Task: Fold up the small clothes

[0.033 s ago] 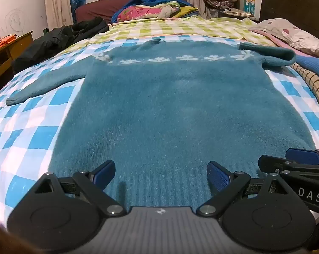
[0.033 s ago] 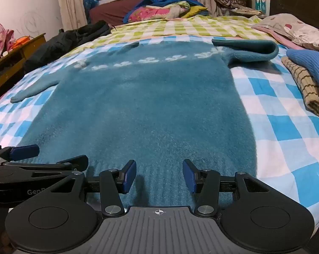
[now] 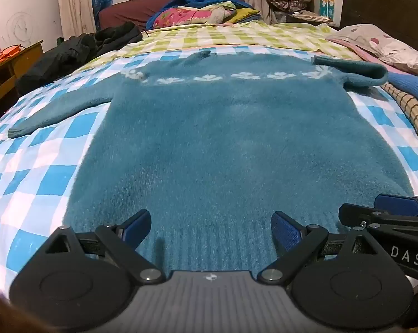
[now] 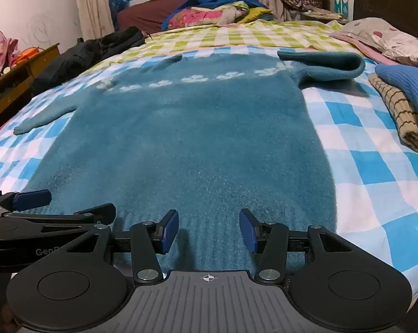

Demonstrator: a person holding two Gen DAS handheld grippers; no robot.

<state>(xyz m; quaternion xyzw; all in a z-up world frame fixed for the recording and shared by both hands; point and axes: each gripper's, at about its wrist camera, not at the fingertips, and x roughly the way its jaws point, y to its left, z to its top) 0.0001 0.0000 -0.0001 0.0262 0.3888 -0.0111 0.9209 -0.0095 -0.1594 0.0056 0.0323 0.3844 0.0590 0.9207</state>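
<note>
Teal sweater [image 3: 231,144] lies flat on the checked bedsheet [image 3: 42,172], one sleeve folded back. My left gripper [image 3: 211,230] and right gripper [image 4: 209,229] hover side by side at its ribbed hem, jaws apart, gripping nothing.

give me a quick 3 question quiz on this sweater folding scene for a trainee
1. True or false: both sleeves of the teal sweater lie stretched out flat on the checked bedsheet.
2. Multiple choice: the left gripper and right gripper are both A) shut on the hem, B) open over the ribbed hem, C) holding a sleeve.
3. Short answer: what lies on the bed to the right of the sweater?

Key:
1. False: the left sleeve is stretched out, but the right sleeve is doubled back on itself.
2. B.
3. A tan checked cloth with a blue knit garment on it.
</note>
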